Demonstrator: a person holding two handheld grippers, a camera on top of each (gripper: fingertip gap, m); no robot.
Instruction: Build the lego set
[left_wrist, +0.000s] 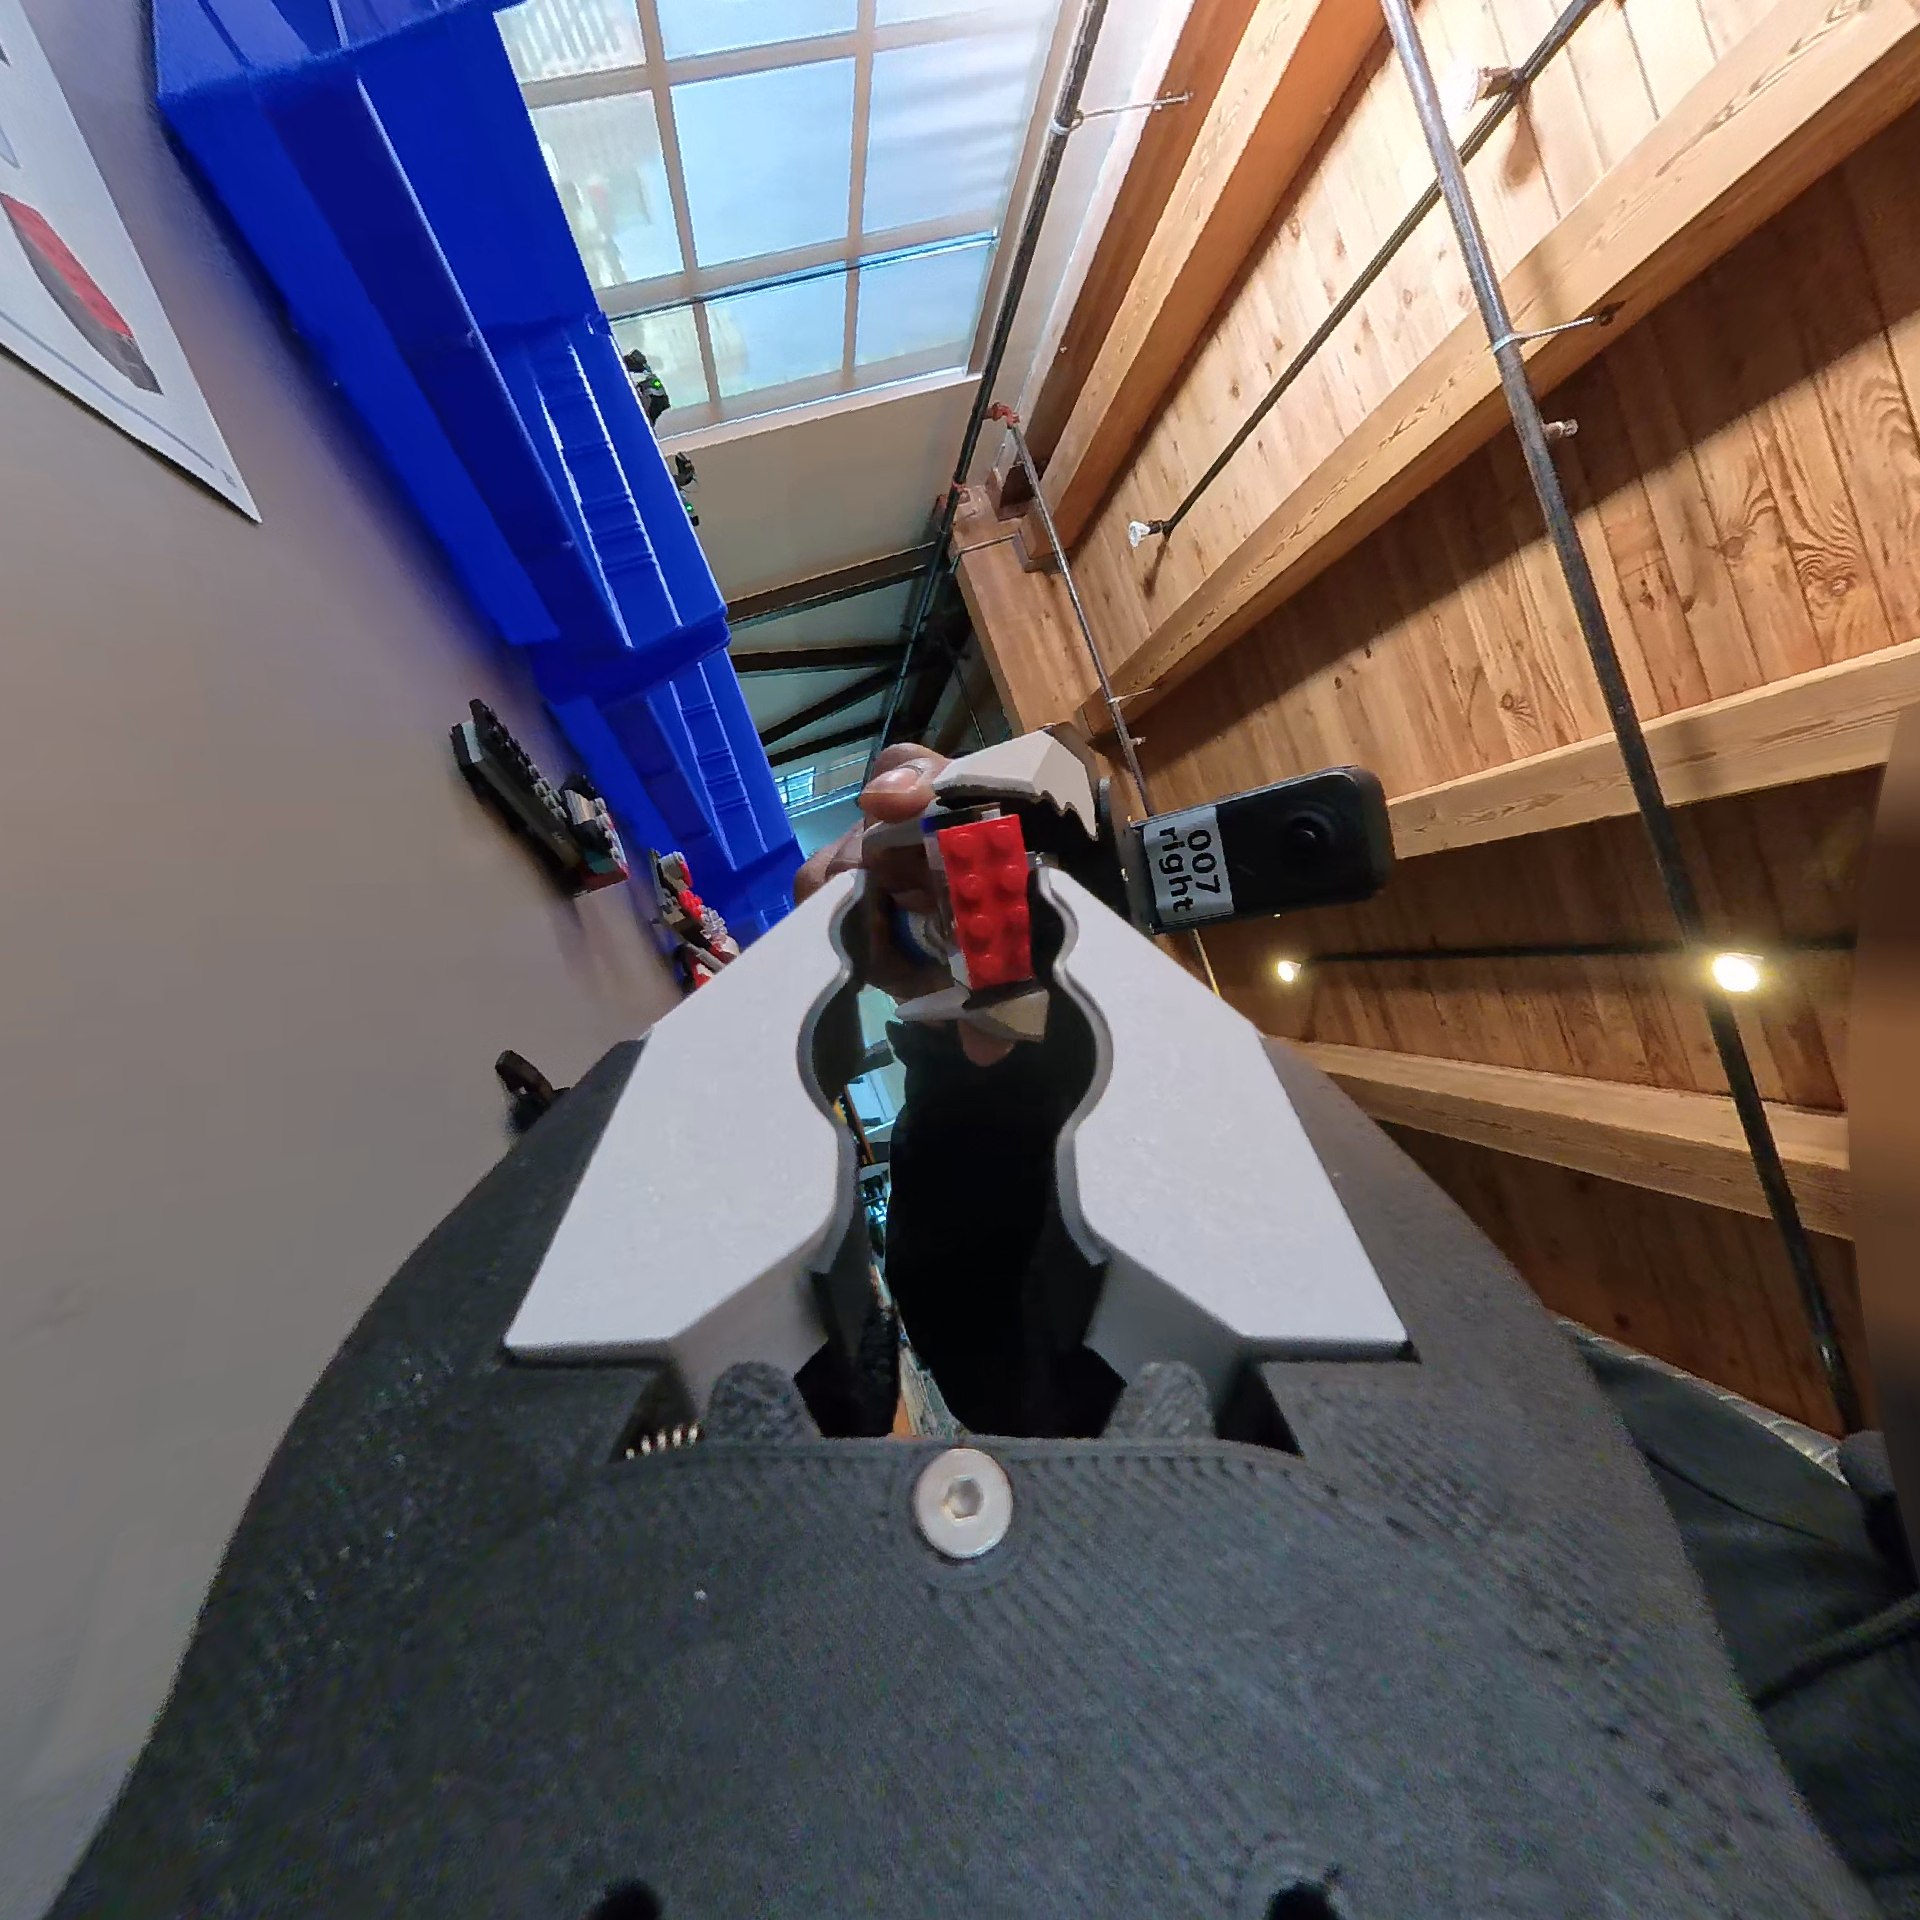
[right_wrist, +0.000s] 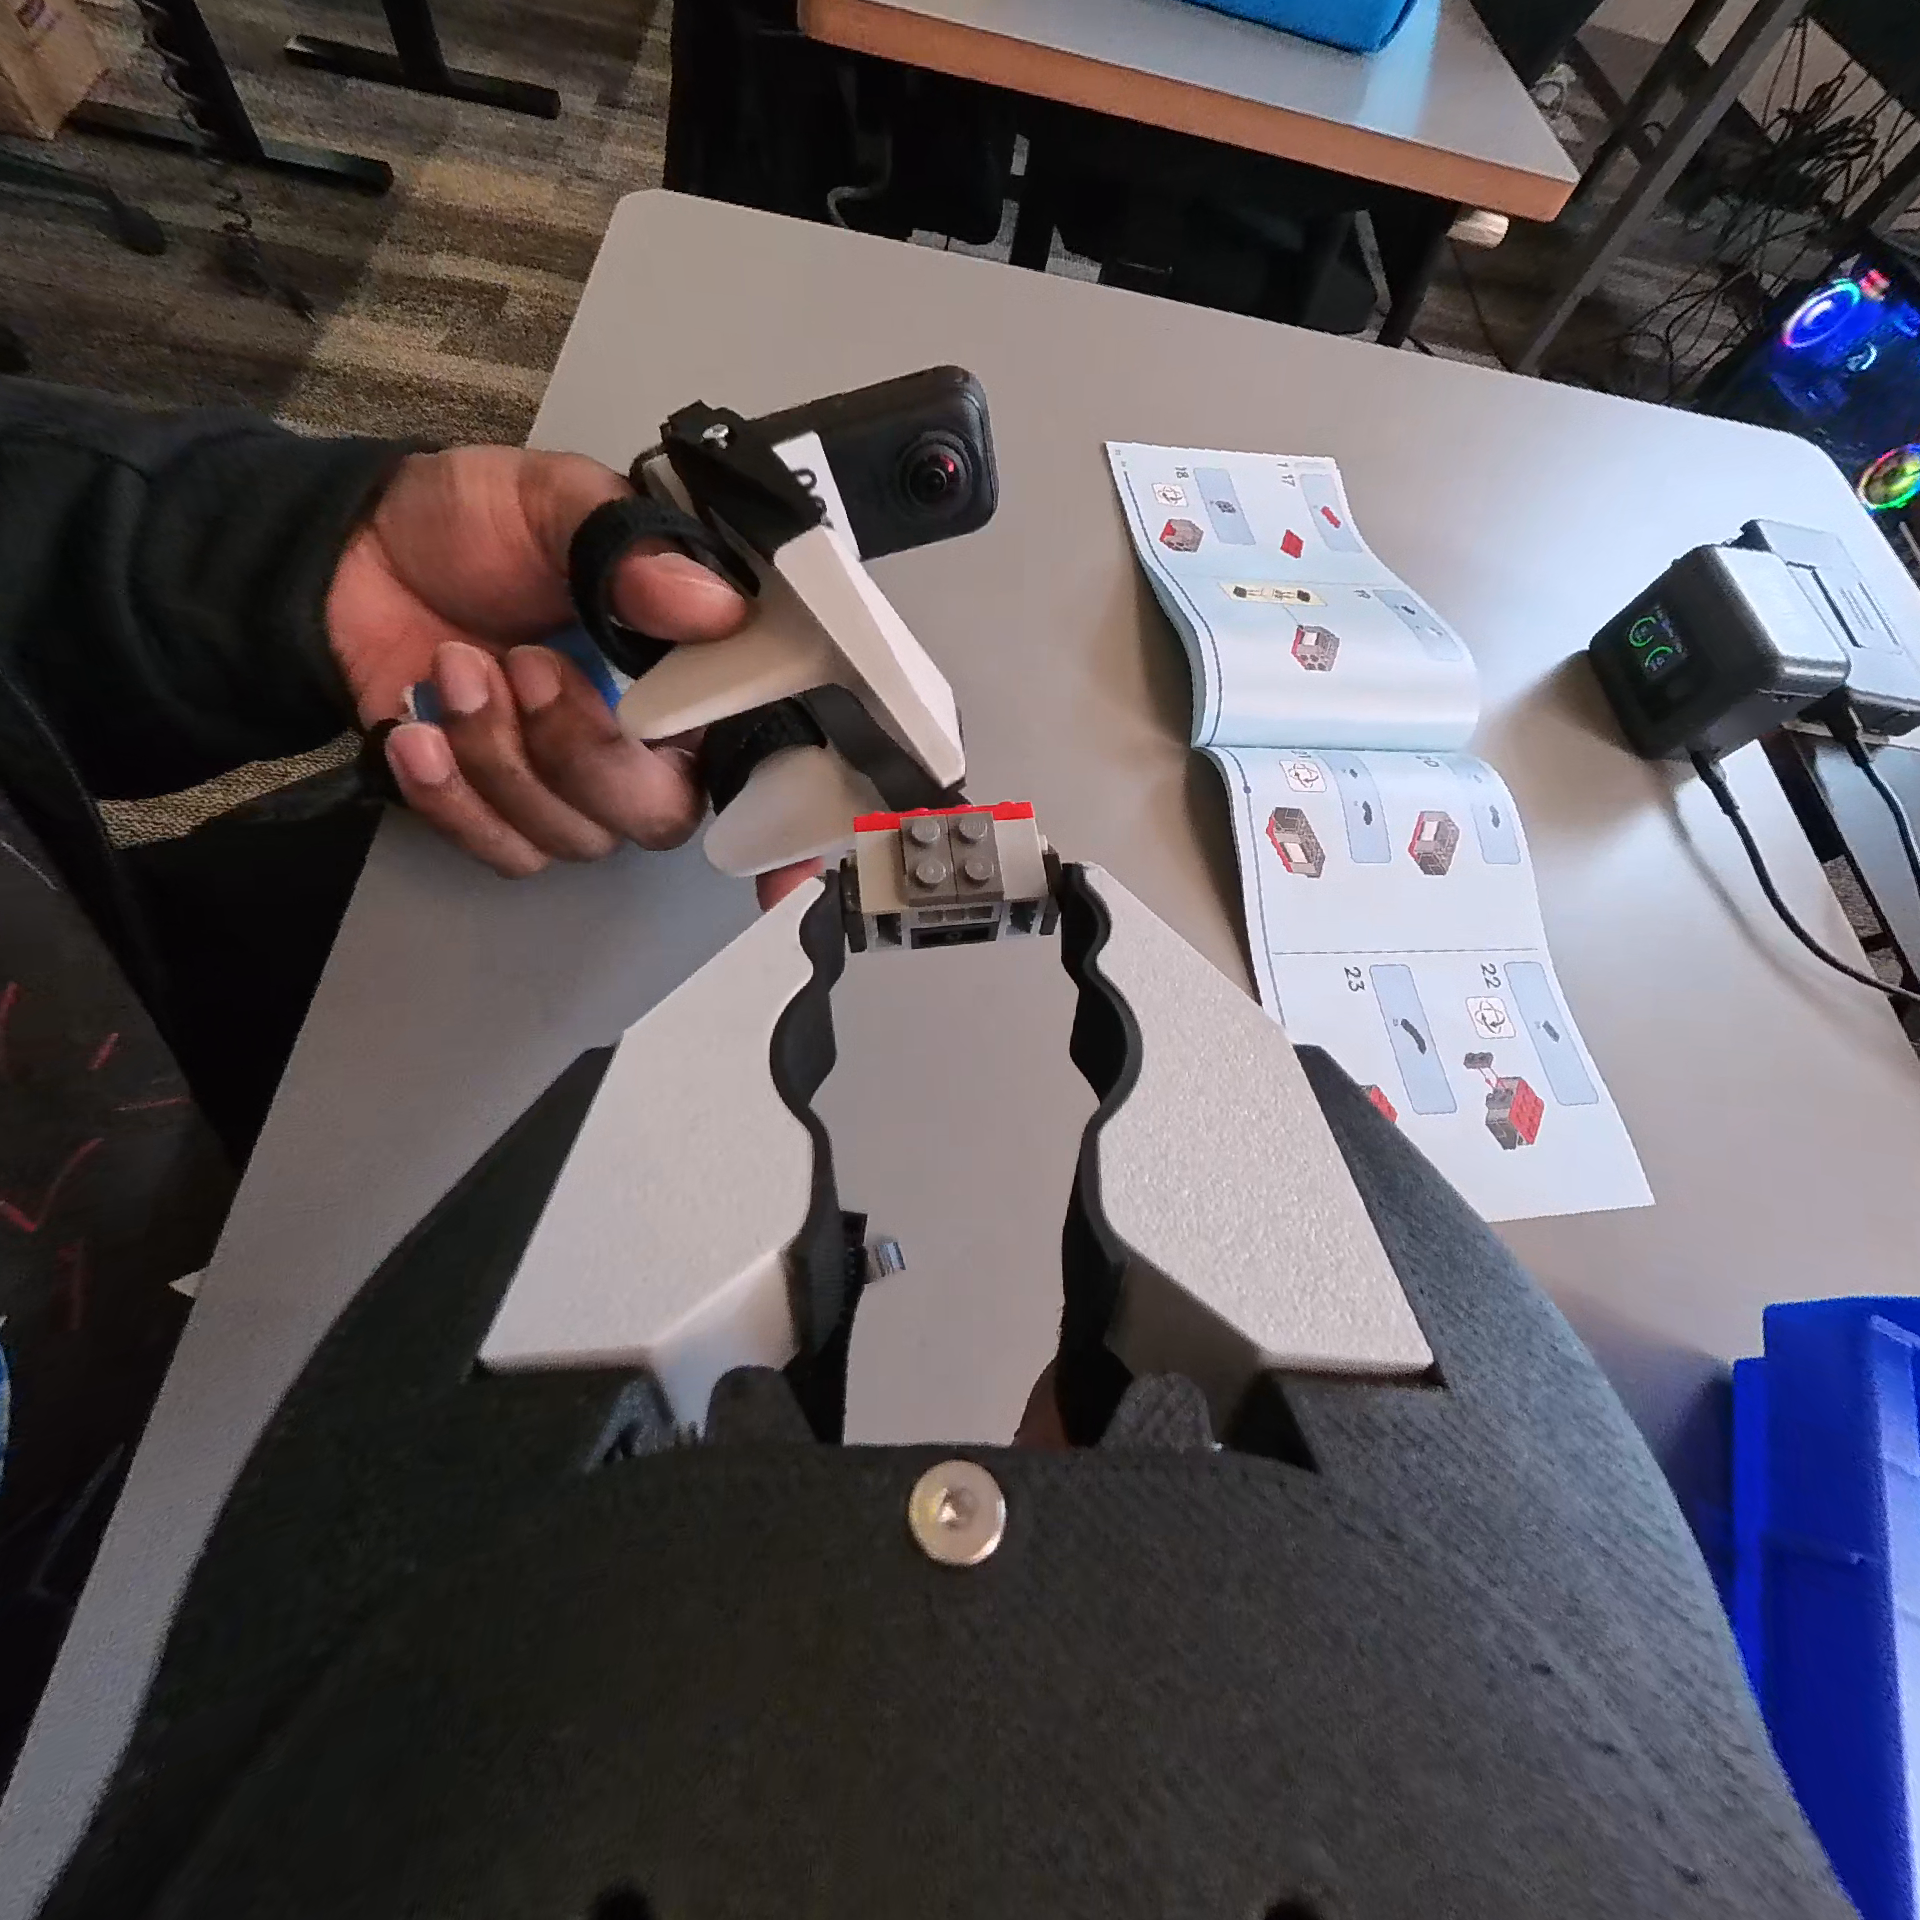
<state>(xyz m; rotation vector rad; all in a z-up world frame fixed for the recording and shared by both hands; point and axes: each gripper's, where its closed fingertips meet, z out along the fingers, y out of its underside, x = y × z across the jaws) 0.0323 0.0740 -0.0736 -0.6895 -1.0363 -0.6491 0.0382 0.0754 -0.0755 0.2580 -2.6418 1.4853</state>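
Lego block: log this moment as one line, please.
right gripper shut on lego block | left gripper at its red face, grip unclear | block held above table | manual open

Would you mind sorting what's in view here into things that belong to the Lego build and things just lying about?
Belonging to the job:
- lego assembly, held by the right gripper
- left gripper, at its red side
- instruction booklet
- blue bins
- built lego pieces on the table

Lying about:
- charger with cables
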